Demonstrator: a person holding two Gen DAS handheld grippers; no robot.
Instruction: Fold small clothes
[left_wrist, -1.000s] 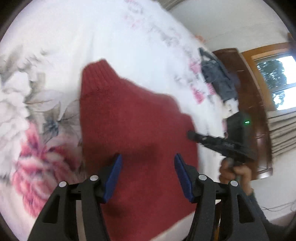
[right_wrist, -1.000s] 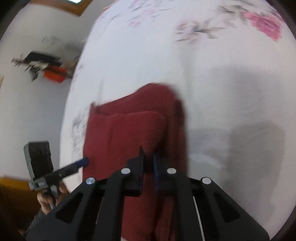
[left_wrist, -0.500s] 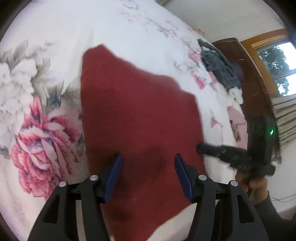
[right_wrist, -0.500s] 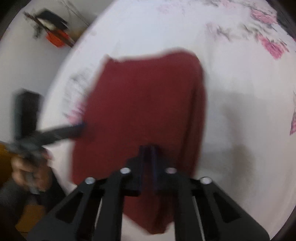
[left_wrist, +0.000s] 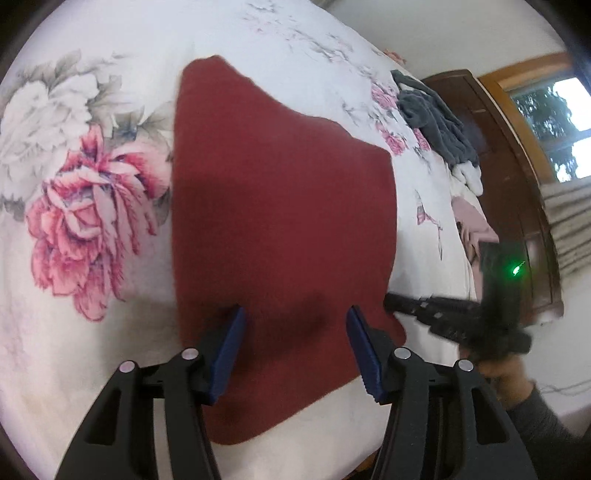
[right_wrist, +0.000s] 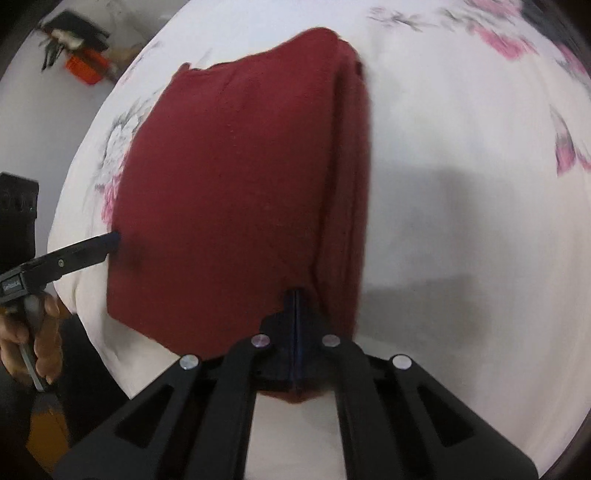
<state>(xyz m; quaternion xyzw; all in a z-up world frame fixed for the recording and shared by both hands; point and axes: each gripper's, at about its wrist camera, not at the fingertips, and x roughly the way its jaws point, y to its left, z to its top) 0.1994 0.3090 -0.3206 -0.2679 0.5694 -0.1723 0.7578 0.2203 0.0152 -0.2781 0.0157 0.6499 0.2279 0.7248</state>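
Red knit garment flat on floral bed, long axis running away. Right gripper jaws pinched, probably on near hem; left gripper jaws wide, hovering above.

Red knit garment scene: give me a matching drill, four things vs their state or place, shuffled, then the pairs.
Things:
1. left hand-held gripper
2. right hand-held gripper
3. red knit garment
4. dark grey clothes

States or places:
A. heaped near the bed's far edge, by the wooden headboard
B. shut on the garment's near edge
C. open, fingers spread over the garment
D. spread on the floral bedsheet, one side folded over

Pairs: 1-C, 2-B, 3-D, 4-A
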